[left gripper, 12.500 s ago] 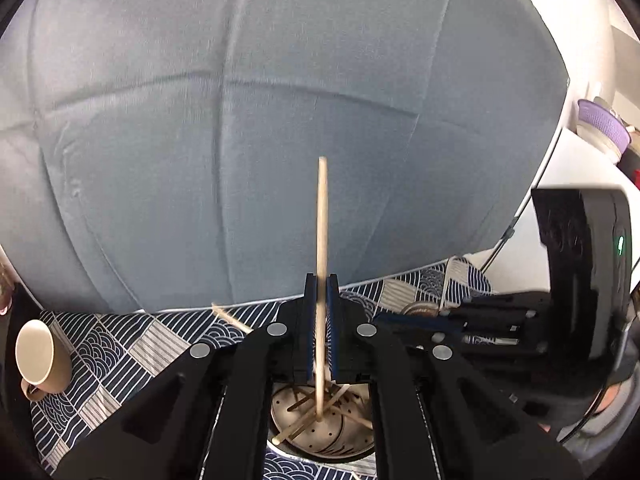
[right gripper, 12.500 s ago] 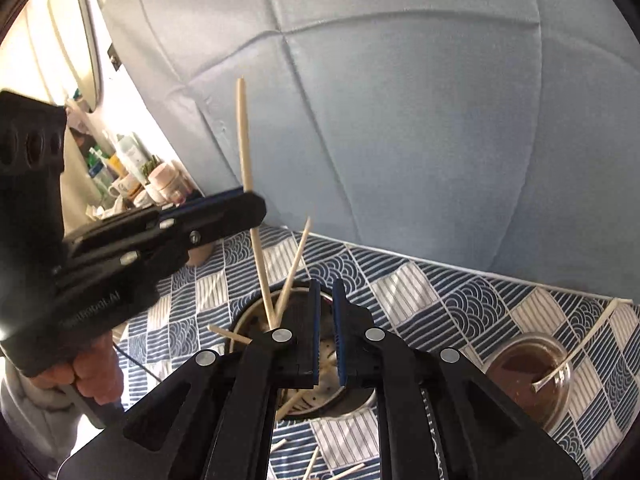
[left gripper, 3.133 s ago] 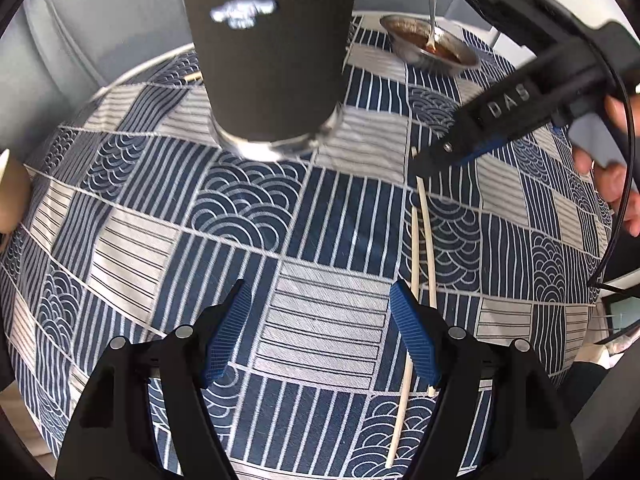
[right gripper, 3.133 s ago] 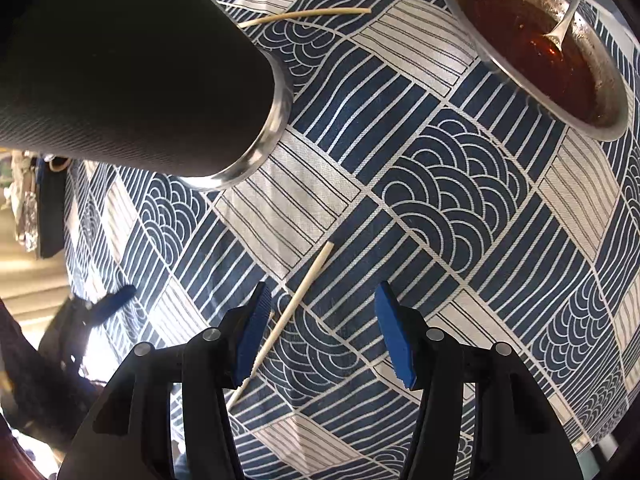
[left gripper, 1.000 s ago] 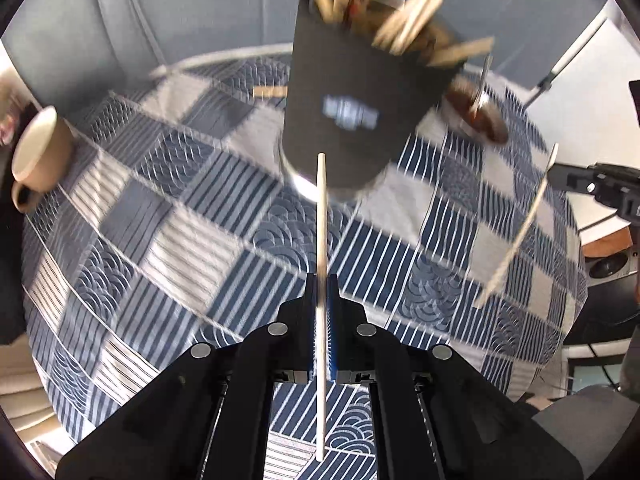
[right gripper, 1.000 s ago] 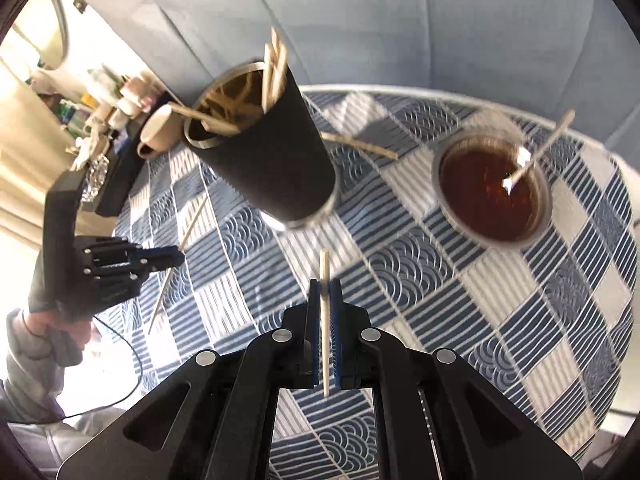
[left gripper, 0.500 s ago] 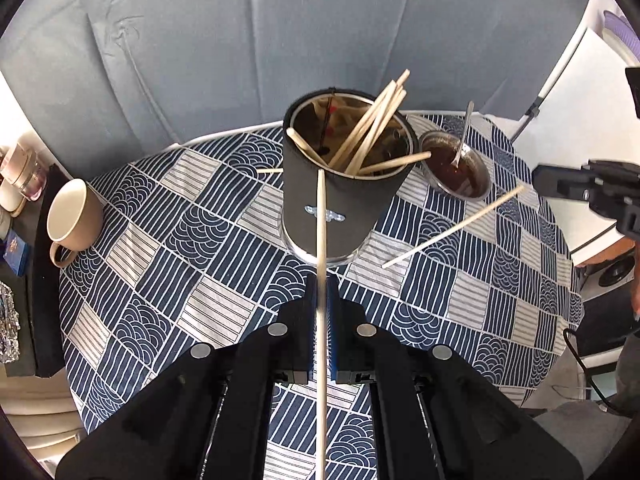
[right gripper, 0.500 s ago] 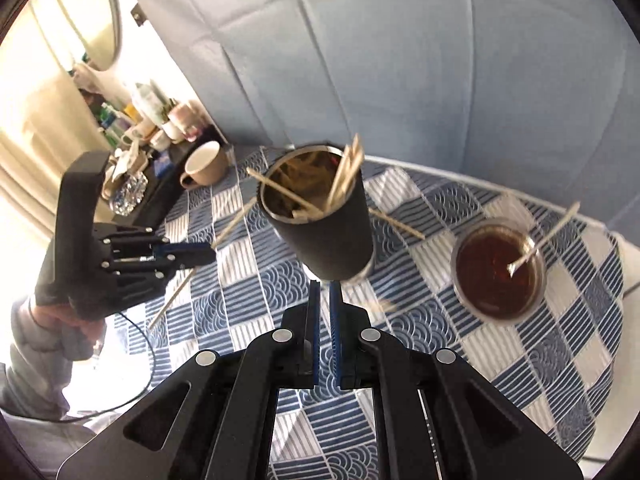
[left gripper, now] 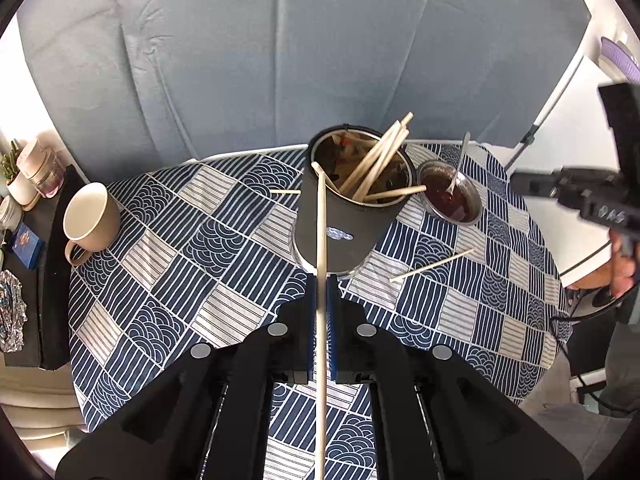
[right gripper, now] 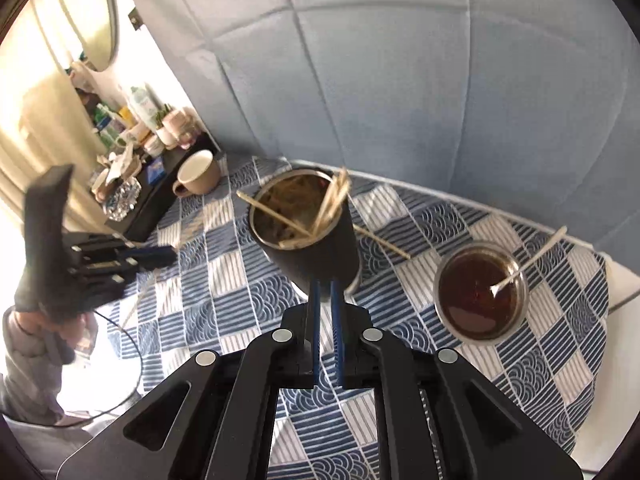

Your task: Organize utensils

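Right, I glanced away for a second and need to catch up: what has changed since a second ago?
The right gripper let go of its stick: the dropped chopstick now lies on the cloth, right of the holder. Its fingers are parting, empty. Both grippers rose, so the holder's mouth shows. Unchanged: the left gripper grips the held chopstick; the mug and sauce bowl stay put.
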Motion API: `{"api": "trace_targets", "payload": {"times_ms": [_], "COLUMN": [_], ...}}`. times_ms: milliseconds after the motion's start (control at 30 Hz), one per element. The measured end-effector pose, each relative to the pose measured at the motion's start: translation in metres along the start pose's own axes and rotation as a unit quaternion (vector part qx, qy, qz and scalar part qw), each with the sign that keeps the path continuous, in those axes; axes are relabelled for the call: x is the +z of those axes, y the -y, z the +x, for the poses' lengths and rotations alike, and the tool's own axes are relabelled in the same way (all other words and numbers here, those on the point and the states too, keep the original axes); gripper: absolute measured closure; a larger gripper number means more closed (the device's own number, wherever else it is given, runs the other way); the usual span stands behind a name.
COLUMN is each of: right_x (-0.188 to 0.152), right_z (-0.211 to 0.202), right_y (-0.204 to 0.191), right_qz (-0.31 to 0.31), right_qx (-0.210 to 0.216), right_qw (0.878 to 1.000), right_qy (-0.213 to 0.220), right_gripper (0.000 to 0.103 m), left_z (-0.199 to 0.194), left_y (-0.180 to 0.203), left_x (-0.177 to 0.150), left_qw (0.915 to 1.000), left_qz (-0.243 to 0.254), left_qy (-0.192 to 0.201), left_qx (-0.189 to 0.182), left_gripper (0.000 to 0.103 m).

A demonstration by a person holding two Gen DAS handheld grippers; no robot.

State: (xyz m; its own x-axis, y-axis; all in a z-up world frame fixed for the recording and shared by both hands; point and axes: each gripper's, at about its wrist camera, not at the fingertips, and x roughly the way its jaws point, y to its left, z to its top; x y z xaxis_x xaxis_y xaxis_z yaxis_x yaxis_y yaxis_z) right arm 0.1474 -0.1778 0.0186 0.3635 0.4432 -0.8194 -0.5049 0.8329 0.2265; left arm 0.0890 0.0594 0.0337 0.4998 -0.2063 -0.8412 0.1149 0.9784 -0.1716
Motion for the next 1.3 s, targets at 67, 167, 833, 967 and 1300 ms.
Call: {"api": "trace_targets", "payload": {"times_ms": [67,167,833,967,1300], "right_x": [-0.005,-0.012,-0.056,-0.060,-0.068], "right_z": [0.008,0.020,0.136,0.156,0.190], "right_y": [0.006,0.016,0.053,0.047,0.033], "right_qz": [0.005,0.011,-0.066,-0.137,-0.285], "right_qx": [0.001,0.002,-0.026,-0.033,-0.039], "right_qw": [1.000,1.000,0.981,0.970,0.931], "right_qy": [-0.010,-0.027,-0.182,-0.200,-0.224], "right_gripper": [0.095,0.095,0.079,0.077,0.064], "left_z": [-0.004,-0.009,0.014,0.024,0.054], "left_y": [-0.002,-0.003,0.010,0.008,0.008], "left_x": [0.004,0.013,0.106,0.119,0.143], "left_qw": [1.0000,0.9999,0.9955,0.9930,0.9862], "left_qz": [-0.003,-0.002,0.006,-0.001,-0.004], "left_qy": [0.006,0.014,0.067,0.079,0.106], "left_qx": [-0.003,-0.006,-0.067,-0.088,-0.127], "left_gripper": [0.098,0.098,0.098,0.098,0.098]}}
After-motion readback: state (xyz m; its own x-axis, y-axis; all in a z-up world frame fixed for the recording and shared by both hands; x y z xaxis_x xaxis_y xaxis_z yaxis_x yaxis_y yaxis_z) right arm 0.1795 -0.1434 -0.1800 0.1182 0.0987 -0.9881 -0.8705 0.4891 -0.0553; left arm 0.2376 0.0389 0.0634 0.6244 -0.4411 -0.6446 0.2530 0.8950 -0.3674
